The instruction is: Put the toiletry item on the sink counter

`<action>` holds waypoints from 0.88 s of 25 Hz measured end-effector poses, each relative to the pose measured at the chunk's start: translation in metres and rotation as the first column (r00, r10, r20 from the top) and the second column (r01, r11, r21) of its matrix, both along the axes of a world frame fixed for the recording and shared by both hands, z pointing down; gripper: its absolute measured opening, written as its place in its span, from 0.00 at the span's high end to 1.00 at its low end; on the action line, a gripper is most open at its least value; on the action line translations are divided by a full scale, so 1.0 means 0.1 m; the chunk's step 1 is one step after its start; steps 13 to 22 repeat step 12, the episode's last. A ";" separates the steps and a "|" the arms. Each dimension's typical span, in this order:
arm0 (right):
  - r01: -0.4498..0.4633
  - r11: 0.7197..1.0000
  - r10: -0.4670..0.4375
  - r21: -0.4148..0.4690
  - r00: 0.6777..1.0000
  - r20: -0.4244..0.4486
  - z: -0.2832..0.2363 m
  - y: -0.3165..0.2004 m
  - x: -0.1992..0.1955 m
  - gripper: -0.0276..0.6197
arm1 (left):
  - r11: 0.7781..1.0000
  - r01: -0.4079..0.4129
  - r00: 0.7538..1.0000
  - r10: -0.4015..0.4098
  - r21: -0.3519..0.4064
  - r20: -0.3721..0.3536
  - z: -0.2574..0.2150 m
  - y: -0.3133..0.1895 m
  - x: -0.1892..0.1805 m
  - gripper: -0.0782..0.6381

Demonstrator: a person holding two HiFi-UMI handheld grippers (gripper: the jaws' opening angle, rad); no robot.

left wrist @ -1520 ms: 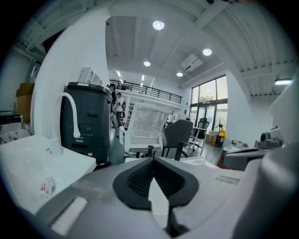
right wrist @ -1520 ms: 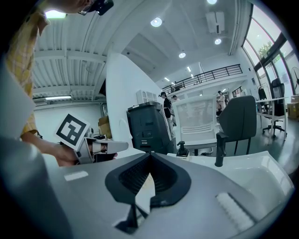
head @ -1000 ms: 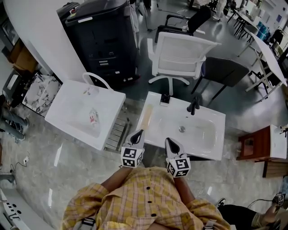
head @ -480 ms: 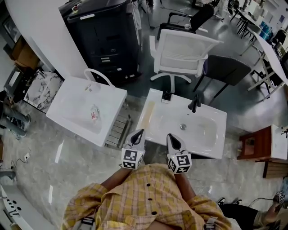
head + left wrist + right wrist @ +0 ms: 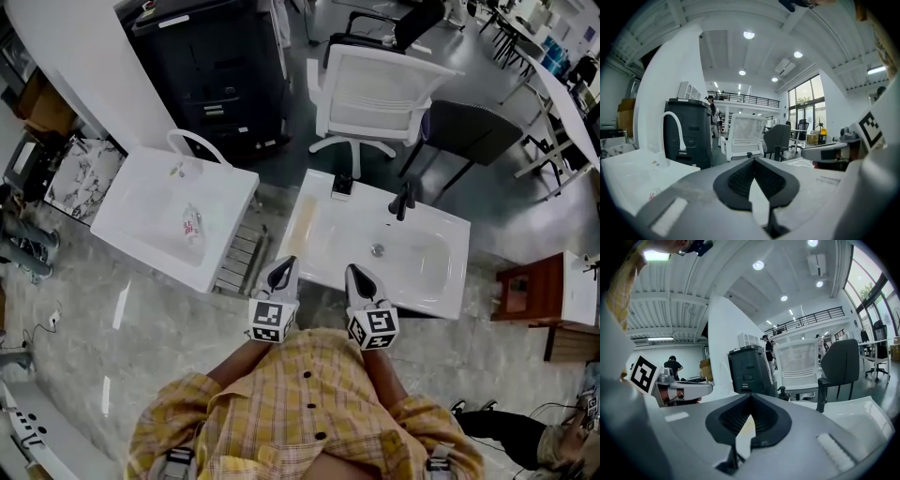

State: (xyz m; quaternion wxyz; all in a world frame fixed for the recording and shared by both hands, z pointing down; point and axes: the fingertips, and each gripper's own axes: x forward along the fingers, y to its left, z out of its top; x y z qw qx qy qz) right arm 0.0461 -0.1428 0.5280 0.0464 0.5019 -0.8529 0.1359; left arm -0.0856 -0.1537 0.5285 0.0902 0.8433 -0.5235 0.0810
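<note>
Wide open-plan office hall with a glossy, stone-patterned floor (image 5: 141, 328), viewed steeply from above. Toward the back, a tall black cabinet (image 5: 216, 75), a white mesh office chair (image 5: 375, 94) and a dark chair (image 5: 469, 141). In the middle, two white sink units set side by side: left sink unit (image 5: 141, 211) with an arched white faucet (image 5: 202, 145), right sink unit (image 5: 314, 234) with a black faucet (image 5: 403, 199). At the bottom, the shoulders of a yellow plaid shirt (image 5: 300, 412), both forearms reaching forward and held close together, near the front edge of the right sink unit. Left gripper (image 5: 287, 264) and right gripper (image 5: 353, 272) level with each other, pointing ahead, marker cubes nearest the body. Jaws of each pressed together, pads meeting, nothing pinched between them. Toiletry bottle (image 5: 192, 223), small and clear with a red label, lying in the basin of the left sink unit, well apart from both grippers.
</note>
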 end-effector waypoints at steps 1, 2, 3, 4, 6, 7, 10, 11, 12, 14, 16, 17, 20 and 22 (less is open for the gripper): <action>0.000 1.000 0.000 0.000 1.000 0.000 0.00 0.00 0.01 0.96 | 1.000 -0.001 1.000 0.001 0.001 0.002 0.00 0.00 0.01 0.89; 0.000 1.000 0.000 -0.001 1.000 0.000 0.01 0.00 0.02 0.96 | 1.000 -0.001 1.000 0.001 0.001 0.004 0.00 0.00 0.02 0.89; -0.001 1.000 0.001 -0.003 1.000 0.000 0.02 0.00 0.02 0.96 | 1.000 -0.001 1.000 0.001 -0.001 0.006 0.01 0.01 0.03 0.89; -0.002 1.000 0.002 -0.004 1.000 0.001 0.02 0.01 0.03 0.96 | 1.000 -0.002 1.000 0.002 -0.004 0.007 0.03 0.02 0.03 0.89; -0.002 1.000 0.002 -0.004 1.000 0.002 0.03 0.01 0.03 0.96 | 1.000 -0.003 1.000 0.003 -0.008 0.009 0.04 0.04 0.03 0.89; -0.001 1.000 0.001 -0.003 1.000 0.002 0.03 0.01 0.03 0.96 | 1.000 -0.002 1.000 0.002 -0.007 0.009 0.04 0.03 0.04 0.89; 0.000 1.000 0.000 -0.001 1.000 0.002 0.04 -0.03 0.06 0.96 | 1.000 0.000 1.000 0.000 0.005 0.011 0.03 0.00 0.05 0.89; -0.001 1.000 0.001 -0.001 1.000 0.003 0.04 -0.04 0.07 0.96 | 1.000 0.001 1.000 -0.001 0.008 0.012 0.03 -0.01 0.06 0.89; -0.002 1.000 0.002 -0.001 1.000 0.002 0.05 -0.04 0.08 0.96 | 1.000 0.001 1.000 -0.001 0.010 0.013 0.03 -0.02 0.06 0.89; -0.002 1.000 0.002 -0.001 1.000 0.002 0.05 -0.04 0.08 0.96 | 1.000 0.001 1.000 -0.001 0.010 0.013 0.03 -0.02 0.06 0.89; -0.002 1.000 0.002 -0.001 1.000 0.002 0.05 -0.04 0.08 0.96 | 1.000 0.001 1.000 -0.001 0.010 0.013 0.03 -0.02 0.06 0.89; -0.002 1.000 0.002 -0.001 1.000 0.002 0.05 -0.04 0.08 0.96 | 1.000 0.001 1.000 -0.001 0.010 0.013 0.03 -0.02 0.06 0.89; -0.002 1.000 0.002 -0.001 1.000 0.002 0.05 -0.04 0.08 0.96 | 1.000 0.001 1.000 -0.001 0.010 0.013 0.03 -0.02 0.06 0.89; -0.002 1.000 0.002 -0.001 1.000 0.002 0.05 -0.04 0.08 0.96 | 1.000 0.001 1.000 -0.001 0.010 0.013 0.03 -0.02 0.06 0.89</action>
